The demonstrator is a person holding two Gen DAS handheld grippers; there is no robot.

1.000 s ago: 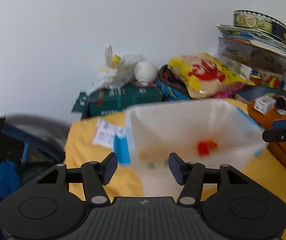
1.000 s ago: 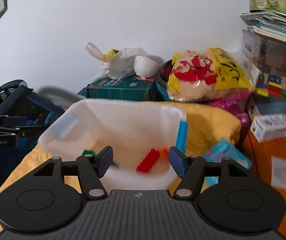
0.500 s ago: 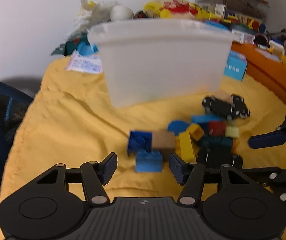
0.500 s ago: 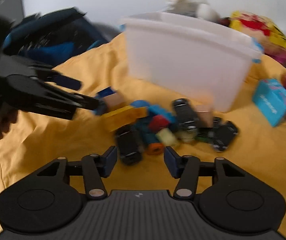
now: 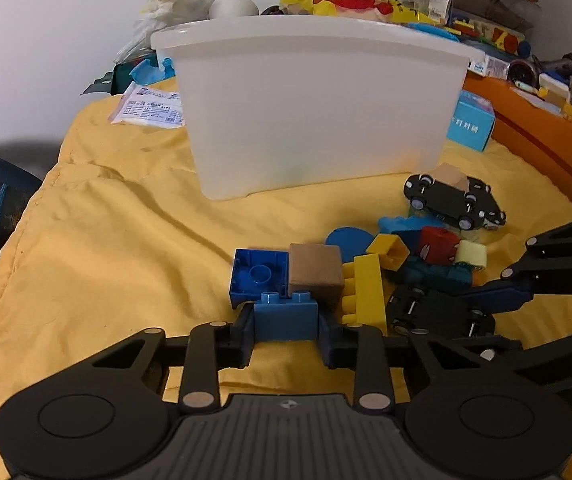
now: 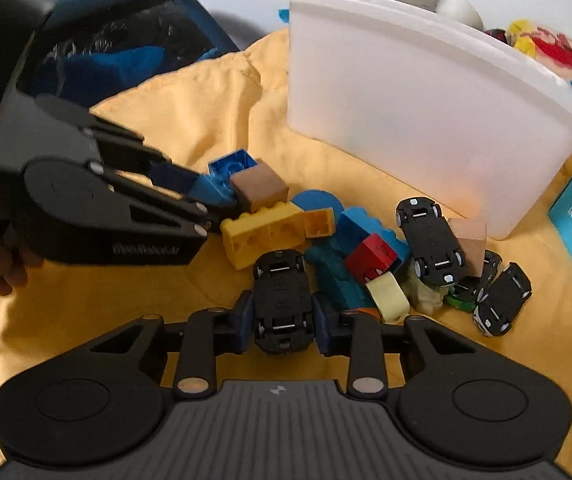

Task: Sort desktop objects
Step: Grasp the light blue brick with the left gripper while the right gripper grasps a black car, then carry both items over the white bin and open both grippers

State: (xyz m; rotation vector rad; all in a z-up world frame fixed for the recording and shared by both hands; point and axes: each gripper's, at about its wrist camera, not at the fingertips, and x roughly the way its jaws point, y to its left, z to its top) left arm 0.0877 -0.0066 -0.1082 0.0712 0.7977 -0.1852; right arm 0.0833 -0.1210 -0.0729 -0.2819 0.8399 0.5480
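Both grippers have come down and squeezed in: the left gripper [image 5: 286, 322] now pinches a blue block [image 5: 285, 316], the right gripper [image 6: 282, 316] a black toy car [image 6: 282, 300].

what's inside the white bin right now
Both views show the white bin only from outside. Its cloudy wall reveals just faint coloured smudges near the base; the contents cannot be identified, and the rim hides the opening.
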